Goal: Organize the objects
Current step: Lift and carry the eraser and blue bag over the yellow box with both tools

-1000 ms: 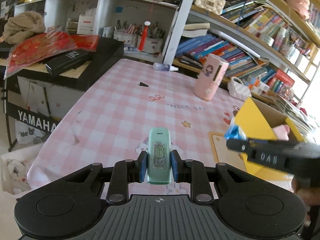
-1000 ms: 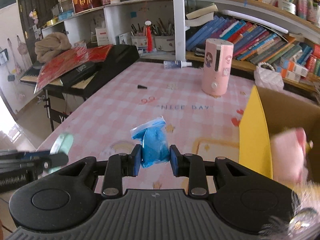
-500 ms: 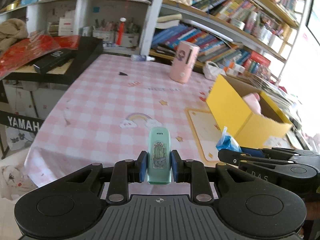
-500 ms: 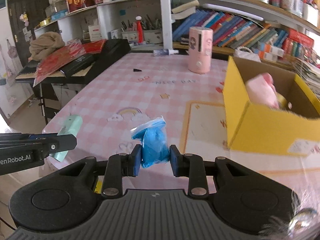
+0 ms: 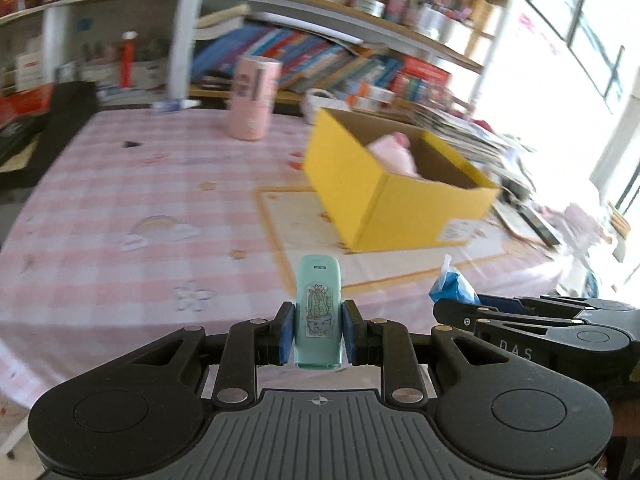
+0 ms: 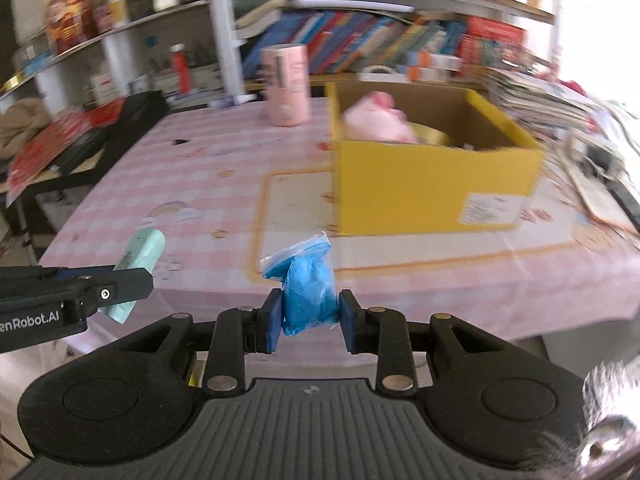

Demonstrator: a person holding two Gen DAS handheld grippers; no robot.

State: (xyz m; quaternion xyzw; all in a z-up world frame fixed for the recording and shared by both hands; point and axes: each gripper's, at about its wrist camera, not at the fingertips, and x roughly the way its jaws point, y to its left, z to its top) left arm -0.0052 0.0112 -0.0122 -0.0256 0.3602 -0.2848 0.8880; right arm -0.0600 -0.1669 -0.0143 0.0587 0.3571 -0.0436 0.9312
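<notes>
My left gripper (image 5: 316,332) is shut on a mint-green case with a cactus sticker (image 5: 319,308), held upright over the near table edge. My right gripper (image 6: 309,316) is shut on a blue bag of blue stuff (image 6: 306,284). Each gripper shows in the other's view: the right gripper (image 5: 448,308) with the blue bag (image 5: 452,284) at right, the left gripper (image 6: 132,280) with the mint case (image 6: 140,260) at left. An open yellow cardboard box (image 6: 432,188) stands on the table ahead, a pink soft thing (image 6: 376,124) inside it. The box (image 5: 376,196) also shows in the left wrist view.
A pink checked tablecloth (image 5: 120,200) covers the table. A pink cylinder (image 6: 286,88) stands at the back, a small black piece (image 5: 129,144) left of it. Bookshelves (image 5: 320,52) fill the far wall. Stacked papers (image 6: 540,100) lie right of the box. A black keyboard (image 6: 80,148) stands left.
Both grippers have swung right and pulled back towards the near table edge, each keeping its object. The yellow box now sits more central in both views, its whole front showing.
</notes>
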